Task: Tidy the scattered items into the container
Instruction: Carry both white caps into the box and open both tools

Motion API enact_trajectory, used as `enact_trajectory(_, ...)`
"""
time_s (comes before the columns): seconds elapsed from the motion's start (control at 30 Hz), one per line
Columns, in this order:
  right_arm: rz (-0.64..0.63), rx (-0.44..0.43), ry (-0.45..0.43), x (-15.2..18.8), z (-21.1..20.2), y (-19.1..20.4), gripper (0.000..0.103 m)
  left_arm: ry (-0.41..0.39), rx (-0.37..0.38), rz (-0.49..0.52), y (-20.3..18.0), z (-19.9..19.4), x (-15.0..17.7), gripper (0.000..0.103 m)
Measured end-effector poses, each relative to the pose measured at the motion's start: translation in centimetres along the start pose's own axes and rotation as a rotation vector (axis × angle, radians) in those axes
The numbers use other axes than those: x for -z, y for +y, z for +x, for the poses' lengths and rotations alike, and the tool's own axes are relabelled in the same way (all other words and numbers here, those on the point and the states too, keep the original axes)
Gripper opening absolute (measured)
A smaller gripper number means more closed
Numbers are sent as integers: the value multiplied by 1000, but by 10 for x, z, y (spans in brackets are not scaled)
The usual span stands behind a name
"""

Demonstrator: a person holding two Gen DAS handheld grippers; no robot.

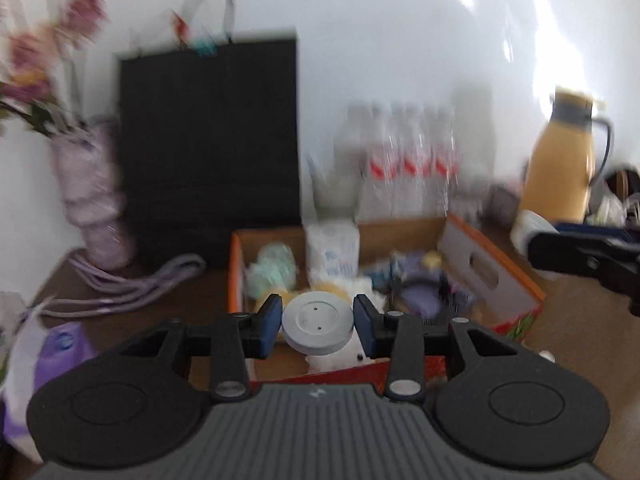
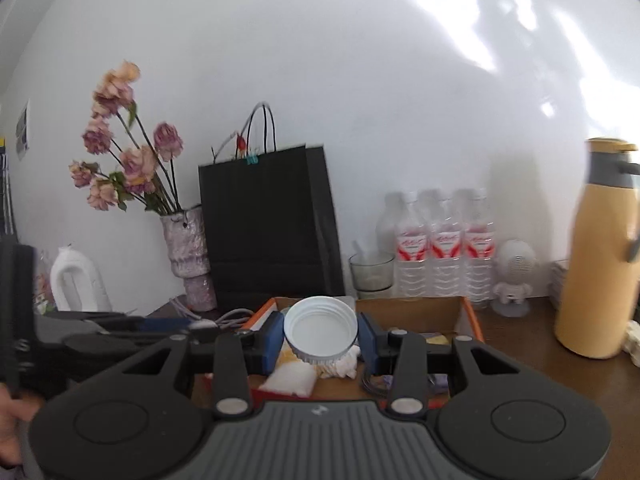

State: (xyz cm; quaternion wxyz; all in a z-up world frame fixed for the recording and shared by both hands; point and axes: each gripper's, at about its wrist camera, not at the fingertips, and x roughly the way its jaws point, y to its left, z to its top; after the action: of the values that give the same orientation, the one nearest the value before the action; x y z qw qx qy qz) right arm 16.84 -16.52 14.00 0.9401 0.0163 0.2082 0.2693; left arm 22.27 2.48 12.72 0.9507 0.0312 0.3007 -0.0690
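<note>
The left gripper (image 1: 318, 326) is pinching a grey disc (image 1: 318, 326) by its rim, one blue pad on either side, and it hangs over the near end of the box (image 1: 496, 276) on the desk (image 1: 192, 292). That disc looks like a small hard puck, light and stiff, with a smooth edge that I'd guess could slip if the squeeze eased; holding it across the widest part, as now, seems the sensible way. To its right, the right gripper (image 2: 320, 334) is clamped on a white lid (image 2: 320, 330), open side facing the camera, ribbed round the outside. It looks like thin plastic, very light, and the ribs should give the pads some bite, though a hard squeeze might flex it. It too hangs above the box. The box is open cardboard with an orange edge, already fairly full: a pale green fluffy thing (image 1: 274, 268) at the left, a white packet (image 1: 334, 254) standing in the middle, purple and dark bits (image 1: 424, 292) at the right, blurred beyond naming. There still looks to be bare floor toward the near wall for both pieces.
</note>
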Motion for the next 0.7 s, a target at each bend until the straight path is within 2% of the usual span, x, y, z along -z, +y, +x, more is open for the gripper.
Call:
enact_trajectory(0.07, 6, -2, 145, -17, 50, -8, 39, 109, -15, 26, 6, 33, -9, 40)
enact_trajectory(0.13, 17, -3, 281, -24, 99, -18, 39, 168, -38, 60, 11, 55, -12, 40)
enact_trajectory(0.3, 47, 6, 508, -7, 184, -30, 39, 279, -25, 147, 13, 91, -7, 40)
enact_trajectory(0.47, 53, 19, 633, 13, 228, -30, 39, 329, -21, 152, 20, 111, -5, 41)
enact_trajectory(0.6, 71, -2, 682, 22, 237, -31, 39, 329, -2, 158, 22, 111, -4, 42)
enact_trajectory(0.7, 82, -6, 689, 22, 236, -32, 44, 333, -2, 147, 23, 110, -9, 42)
